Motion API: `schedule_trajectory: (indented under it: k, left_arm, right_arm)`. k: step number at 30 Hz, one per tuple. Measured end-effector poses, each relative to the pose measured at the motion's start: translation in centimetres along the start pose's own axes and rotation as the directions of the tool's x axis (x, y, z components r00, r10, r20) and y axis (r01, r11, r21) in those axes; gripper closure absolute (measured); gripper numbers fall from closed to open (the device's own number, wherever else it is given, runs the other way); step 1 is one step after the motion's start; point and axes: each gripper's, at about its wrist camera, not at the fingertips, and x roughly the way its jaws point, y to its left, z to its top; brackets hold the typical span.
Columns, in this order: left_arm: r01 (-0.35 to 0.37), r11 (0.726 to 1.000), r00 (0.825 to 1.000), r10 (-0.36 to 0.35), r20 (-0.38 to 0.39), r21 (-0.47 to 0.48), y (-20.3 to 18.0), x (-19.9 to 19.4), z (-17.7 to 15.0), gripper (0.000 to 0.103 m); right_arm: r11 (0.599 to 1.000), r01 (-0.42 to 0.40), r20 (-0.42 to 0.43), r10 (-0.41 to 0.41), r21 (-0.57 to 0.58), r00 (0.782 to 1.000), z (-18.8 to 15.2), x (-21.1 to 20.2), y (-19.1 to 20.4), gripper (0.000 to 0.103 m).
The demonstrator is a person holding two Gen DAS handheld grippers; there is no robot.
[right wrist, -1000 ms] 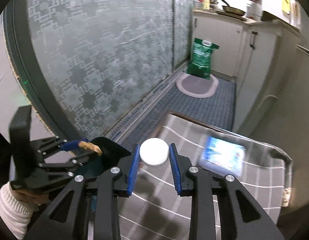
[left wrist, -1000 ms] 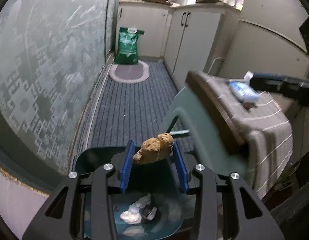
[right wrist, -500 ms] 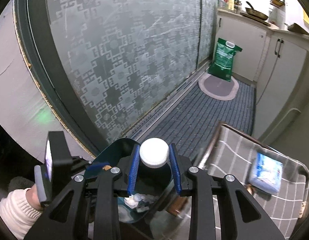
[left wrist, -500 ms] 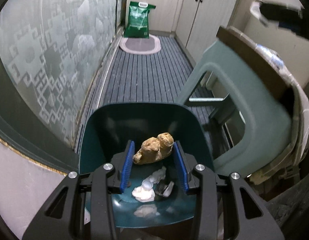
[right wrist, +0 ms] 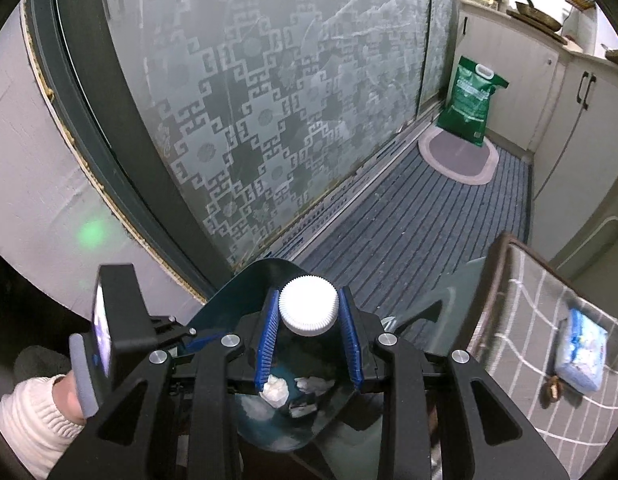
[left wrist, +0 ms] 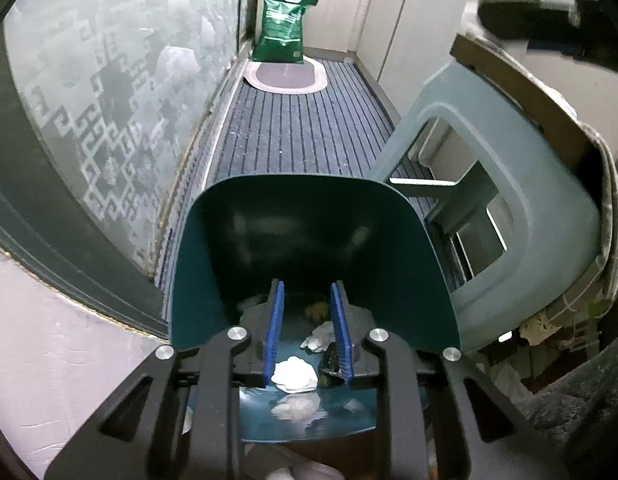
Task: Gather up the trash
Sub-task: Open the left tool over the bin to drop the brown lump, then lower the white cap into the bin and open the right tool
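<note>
both wrist views overlook bin [left wrist: 309, 216] closely.

We see both fisheye views dimly lit and ringed by black vignette, with straight lines bowing hard toward the edges. In the left wrist view the light falls from the far end of the corridor, soft sheen streaks the inner wall of the dark teal bin [left wrist: 309, 224], and the dark shape at the top right corner is smeared by motion blur. In the right wrist view the brightest patch is the counter at the top right, the frosted patterned glass door [right wrist: 269, 100] glows a pale grey, a green lens flare [right wrist: 92, 234] floats on the wall at left, and the white bottle cap [right wrist: 308, 305] is sharp.
</note>
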Motion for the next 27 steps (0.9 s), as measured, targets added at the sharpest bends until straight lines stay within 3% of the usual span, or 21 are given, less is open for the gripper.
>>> schedule_trajectory:
  k: [14,27]
  left_arm:
    - [0.006,0.998,0.986,0.004,0.168,-0.058,1.9,-6.6,1.9,0.09]
    - [0.033,0.997,0.951,-0.012,0.31,-0.064,1.4,-12.2,4.0,0.09]
  right_arm:
    - [0.998,0.016,-0.16,-0.026,-0.064,0.987,-2.2,6.9,2.5,0.073]
    - [0.991,0.032,-0.334,-0.073,-0.127,0.94,-5.8,13.2,2.9,0.073]
